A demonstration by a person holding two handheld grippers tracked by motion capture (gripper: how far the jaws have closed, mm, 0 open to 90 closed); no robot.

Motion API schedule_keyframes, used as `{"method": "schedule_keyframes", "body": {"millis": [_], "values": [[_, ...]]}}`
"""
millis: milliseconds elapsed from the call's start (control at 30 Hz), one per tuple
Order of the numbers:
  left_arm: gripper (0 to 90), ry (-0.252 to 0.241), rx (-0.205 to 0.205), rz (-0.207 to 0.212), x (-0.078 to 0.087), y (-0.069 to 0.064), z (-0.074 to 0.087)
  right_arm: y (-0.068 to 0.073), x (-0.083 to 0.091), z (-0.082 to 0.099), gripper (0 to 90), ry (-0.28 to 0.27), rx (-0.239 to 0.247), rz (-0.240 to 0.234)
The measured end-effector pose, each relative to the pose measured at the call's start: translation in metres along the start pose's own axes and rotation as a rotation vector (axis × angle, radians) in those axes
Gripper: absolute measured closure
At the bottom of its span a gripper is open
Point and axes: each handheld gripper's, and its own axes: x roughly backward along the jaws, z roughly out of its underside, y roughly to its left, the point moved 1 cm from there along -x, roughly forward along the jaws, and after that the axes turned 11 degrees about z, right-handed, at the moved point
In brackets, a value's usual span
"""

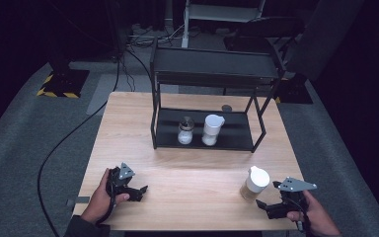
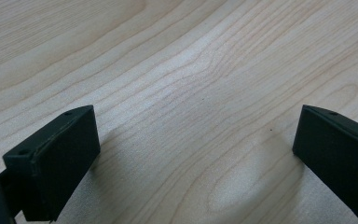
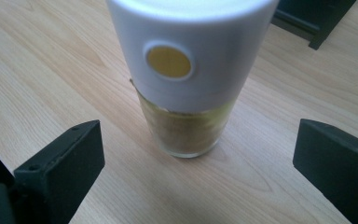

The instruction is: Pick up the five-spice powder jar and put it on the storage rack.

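Right tongs lined up on the spice jar, nothing gripped yet.

The right tongs [image 1: 265,194] stand wide just beside the white-capped spice jar [image 1: 254,183], which sits upright near the surface's [image 1: 187,187] front right edge, probably bound for the black rack [image 1: 205,143] behind, where two other jars [image 1: 198,130] leave open shelf. The left tongs [image 1: 139,191], also wide, rest idle over bare wood well apart.

The high view looks forward and down over the whole desk [image 1: 187,197]. Each gripper view skims close above that wood (the right one faces the white-capped jar [image 3: 186,79]).
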Motion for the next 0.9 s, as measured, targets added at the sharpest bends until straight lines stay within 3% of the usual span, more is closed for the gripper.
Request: {"method": "schedule_keyframes", "body": {"millis": [300,900], "values": [[0.4,0.000,0.001,0.000,0.000,0.000,0.000,0.002,-0.003,-0.009,1.8,0.011,-0.013,-0.012],[0.4,0.000,0.000,0.000,0.000,0.000,0.000,0.009,-0.012,-0.029,2.1,0.030,-0.032,0.013]]}}
